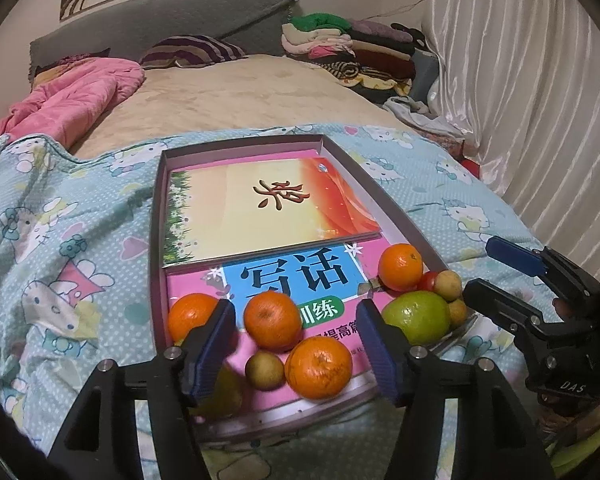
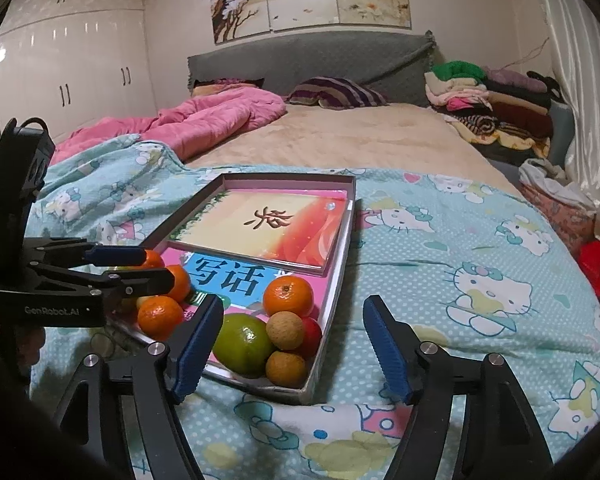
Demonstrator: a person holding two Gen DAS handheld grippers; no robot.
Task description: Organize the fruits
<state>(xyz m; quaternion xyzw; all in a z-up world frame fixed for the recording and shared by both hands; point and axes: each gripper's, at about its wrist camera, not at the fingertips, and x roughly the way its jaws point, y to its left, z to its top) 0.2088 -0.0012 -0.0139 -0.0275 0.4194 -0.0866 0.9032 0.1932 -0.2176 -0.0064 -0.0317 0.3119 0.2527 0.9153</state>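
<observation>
Oranges (image 1: 273,320) — seemingly between left gripper (image 1: 296,344) fingers

1. Soft, warm indoor light is filling the room evenly, leaving both pictures moderately bright.
2. Glare is streaking the glossy white wardrobe doors (image 2: 60,68) at the far left and shining on the satin white curtain (image 1: 520,80) at the right.
3. A soft shadow is lying on the pink book cover (image 1: 268,394) in the shallow cardboard tray (image 1: 156,240).
4. Fisheye distortion is bending the tray edges and the grey padded headboard (image 2: 300,60), while black vignetting is rounding off every corner.
5. The near orange tangerines (image 1: 318,368) are looking slightly smeared, and the near black gripper arms are appearing soft.
</observation>
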